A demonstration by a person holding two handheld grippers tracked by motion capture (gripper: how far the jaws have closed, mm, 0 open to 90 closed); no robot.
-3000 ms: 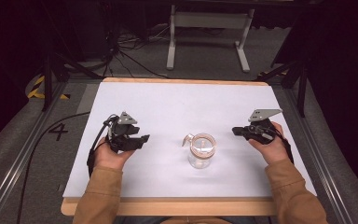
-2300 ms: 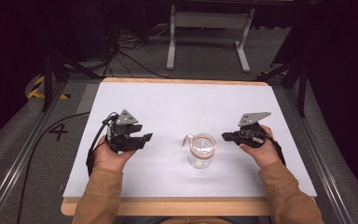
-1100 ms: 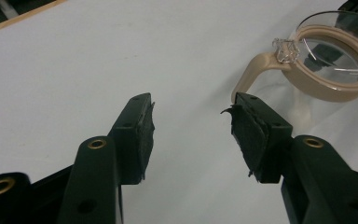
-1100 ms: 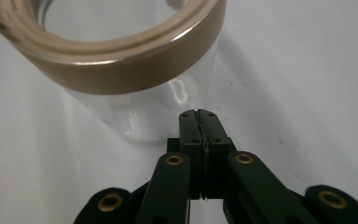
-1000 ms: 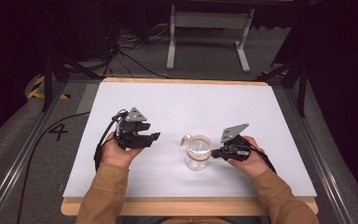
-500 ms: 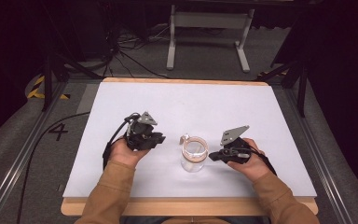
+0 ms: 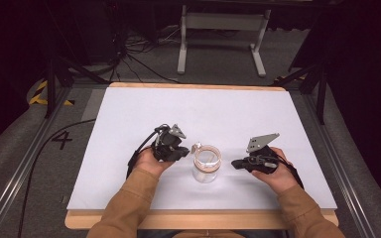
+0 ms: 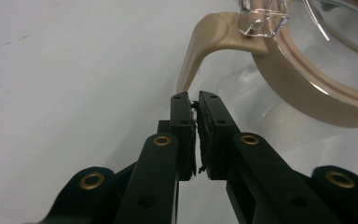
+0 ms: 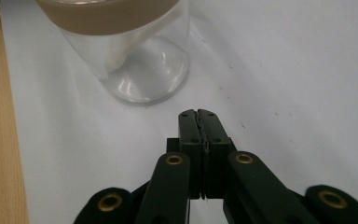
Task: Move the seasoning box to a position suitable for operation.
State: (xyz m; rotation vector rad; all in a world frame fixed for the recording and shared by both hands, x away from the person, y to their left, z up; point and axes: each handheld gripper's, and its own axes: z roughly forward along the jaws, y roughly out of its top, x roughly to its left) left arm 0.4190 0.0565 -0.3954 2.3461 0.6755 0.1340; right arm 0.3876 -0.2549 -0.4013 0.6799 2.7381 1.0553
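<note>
1. High view: a clear jar (image 7: 207,164) with a tan rim is seen standing upright near the front middle of the white bench (image 7: 129,119). The left claw (image 7: 184,153) is held just beside it, the right claw (image 7: 235,163) near its other side.
2. Left gripper view: the left claw (image 8: 194,100) is seen closed on nothing, its tips just below the jar's tan lid latch (image 8: 200,44).
3. Right gripper view: the right claw (image 9: 198,114) is seen closed on nothing, near the jar's base (image 9: 144,79) but apart from it.

Looks like a lab or recording studio setup, white-topped table (image 7: 129,124) with a wooden edge, dark curtained surroundings, loose cables (image 7: 139,54) on grey carpet, a metal stand (image 7: 221,29) behind — hazard tape (image 7: 42,91) and a "4" (image 7: 62,140) marked on the floor.
</note>
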